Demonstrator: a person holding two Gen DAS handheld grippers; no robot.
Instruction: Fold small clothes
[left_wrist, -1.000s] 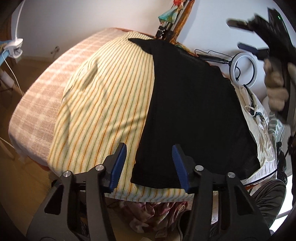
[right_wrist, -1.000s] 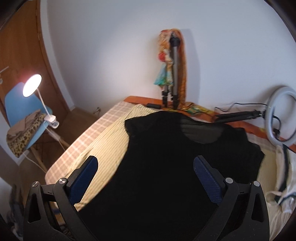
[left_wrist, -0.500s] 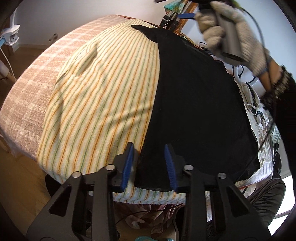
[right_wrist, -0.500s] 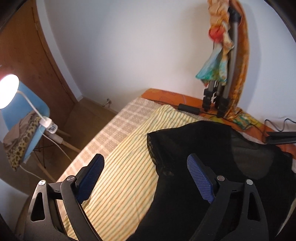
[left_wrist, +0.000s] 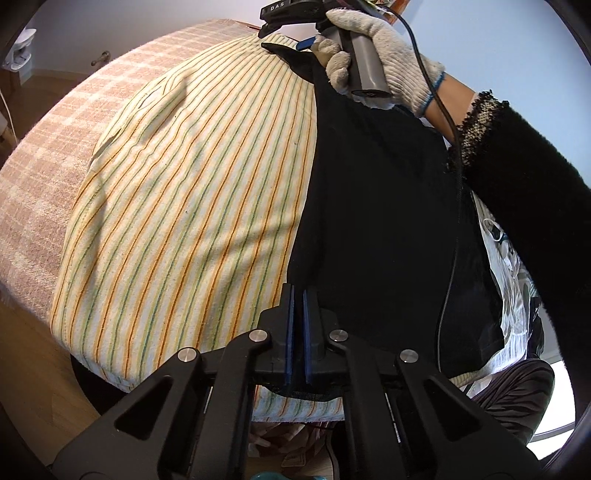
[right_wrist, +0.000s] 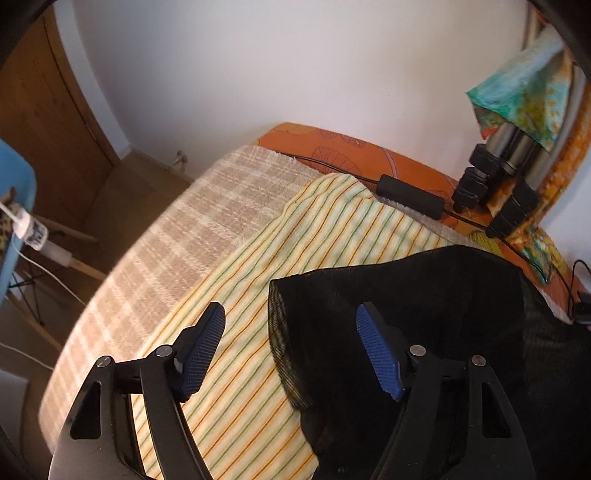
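A black mesh garment (left_wrist: 376, 221) lies flat on a yellow striped cloth (left_wrist: 184, 206) spread over a bed. My left gripper (left_wrist: 298, 290) is shut on the garment's near left corner, and a bit of black hem shows below the pads. In the left wrist view, a gloved hand (left_wrist: 384, 55) holds my right gripper (left_wrist: 301, 40) over the garment's far left corner. In the right wrist view, that corner of the garment (right_wrist: 406, 288) sits between the fingers of the right gripper (right_wrist: 290, 308). Its jaws are closing, and the pads do not touch the fabric.
A checked blanket (right_wrist: 177, 240) covers the bed under the striped cloth. Tripod legs (right_wrist: 495, 184) draped with a colourful scarf and a black power brick (right_wrist: 410, 195) stand at the orange head end. A blue chair (right_wrist: 14, 206) is at left. White bags (left_wrist: 513, 295) lie at right.
The left jaws have closed on the garment's near corner. The right gripper has come down and forward to the far corner, and its jaws have narrowed.
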